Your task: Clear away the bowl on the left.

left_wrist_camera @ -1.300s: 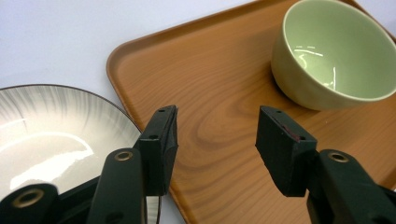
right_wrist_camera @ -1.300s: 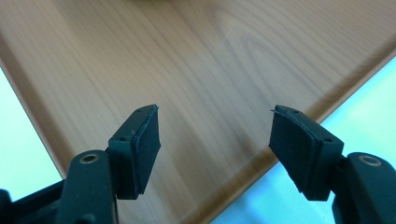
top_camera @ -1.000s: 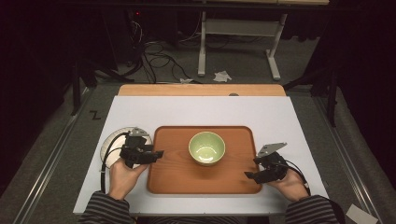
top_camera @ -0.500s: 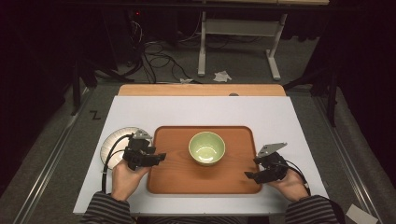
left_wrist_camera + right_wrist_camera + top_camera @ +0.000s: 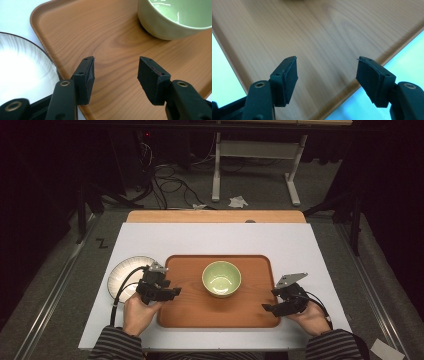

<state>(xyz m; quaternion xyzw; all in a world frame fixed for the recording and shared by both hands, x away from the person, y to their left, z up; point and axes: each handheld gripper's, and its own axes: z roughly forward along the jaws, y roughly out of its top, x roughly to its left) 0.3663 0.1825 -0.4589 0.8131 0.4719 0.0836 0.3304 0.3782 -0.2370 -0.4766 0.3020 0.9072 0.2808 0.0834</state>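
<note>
In the high view I see the wooden tray [image 5: 190, 312] at the lower centre of the frame, lying on the white tabletop [image 5: 210, 237], with the green bowl [image 5: 221, 278] standing upright a little above the tray's middle. My left gripper [image 5: 170, 292] sits at the lower left, its jaws reaching over the tray's left rim; my right gripper [image 5: 267, 307] sits at the lower right, its jaws over the tray's right rim near the lower corner. A white plate [image 5: 124, 272] with a dark edge lies on the tabletop just beside the tray's left rim, partly under the left gripper's body and cable. In the left gripper view, the left gripper [image 5: 116, 71] is released: its jaws stand apart over bare tray wood [image 5: 82, 30], nothing between them, while the bowl [image 5: 172, 20] fills the upper right and the plate [image 5: 22, 67] the left edge. In the right gripper view, the right gripper [image 5: 327, 70] is likewise released, jaws apart above the tray [image 5: 312, 32], whose rim runs diagonally at the lower right against the pale tabletop [image 5: 402, 52]. I cannot tell whether either gripper's jaw tips touch the tray surface.
</note>
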